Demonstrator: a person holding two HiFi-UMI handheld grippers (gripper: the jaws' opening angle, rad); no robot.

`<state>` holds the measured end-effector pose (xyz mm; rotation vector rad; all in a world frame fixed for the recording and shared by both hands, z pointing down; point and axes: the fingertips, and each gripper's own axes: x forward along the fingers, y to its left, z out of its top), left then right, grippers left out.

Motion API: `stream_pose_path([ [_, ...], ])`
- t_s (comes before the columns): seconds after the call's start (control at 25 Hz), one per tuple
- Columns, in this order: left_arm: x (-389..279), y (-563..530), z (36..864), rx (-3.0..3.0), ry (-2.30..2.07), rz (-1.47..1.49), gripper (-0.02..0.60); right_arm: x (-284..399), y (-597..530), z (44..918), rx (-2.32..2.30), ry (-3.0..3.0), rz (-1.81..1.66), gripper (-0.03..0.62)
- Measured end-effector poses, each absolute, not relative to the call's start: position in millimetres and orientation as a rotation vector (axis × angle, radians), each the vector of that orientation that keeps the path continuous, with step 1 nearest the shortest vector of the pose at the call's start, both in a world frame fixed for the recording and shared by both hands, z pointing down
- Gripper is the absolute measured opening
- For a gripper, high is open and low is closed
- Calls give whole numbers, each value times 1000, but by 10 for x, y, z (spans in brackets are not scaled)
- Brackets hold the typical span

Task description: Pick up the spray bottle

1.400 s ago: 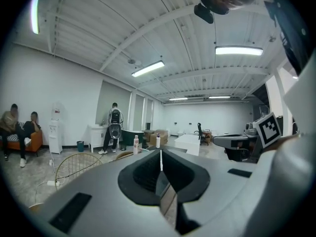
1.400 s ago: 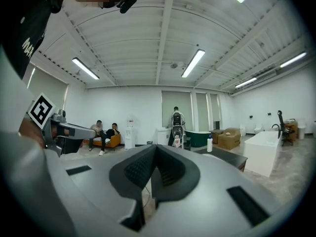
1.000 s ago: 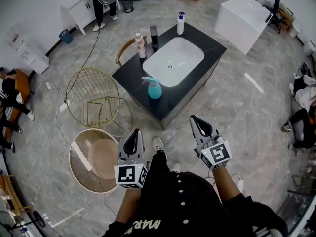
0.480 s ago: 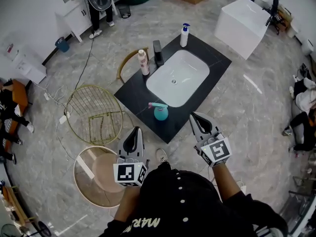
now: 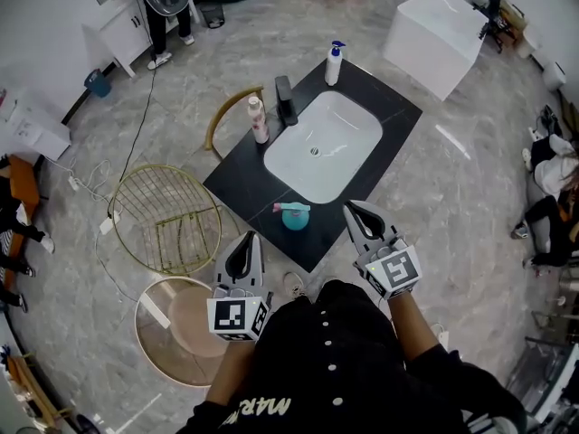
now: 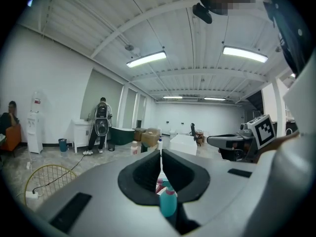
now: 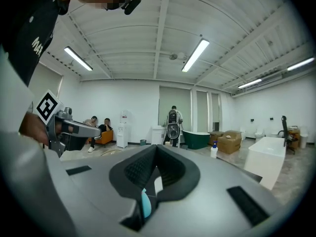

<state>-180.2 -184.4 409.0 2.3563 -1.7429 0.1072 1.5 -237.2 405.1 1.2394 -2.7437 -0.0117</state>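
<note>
Left gripper (image 5: 248, 240) and right gripper (image 5: 353, 208) (both closed, empty) are drawing nearer the teal plastic spray bottle (image 5: 294, 216); grasping is approaching.

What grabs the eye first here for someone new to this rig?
The black vanity counter with its white sink basin sits mid-floor in the head view, a teal spray bottle with a pink trigger standing at its near edge. The left gripper and right gripper flank the bottle, both shut and empty. A gold wire chair stands to the counter's left.
</note>
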Motion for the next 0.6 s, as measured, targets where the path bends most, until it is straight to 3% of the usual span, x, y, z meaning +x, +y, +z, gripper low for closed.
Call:
stream_pose_path([
  [0.52,-1720,-1969,4172,2258,-1840,88,20,-156,-2771,4493,873,-2832,35,-3],
  [0.6,-1728,-1929,4267,2210,-1853,111,20,-245,-2796,4650,771,-2845,72,80],
])
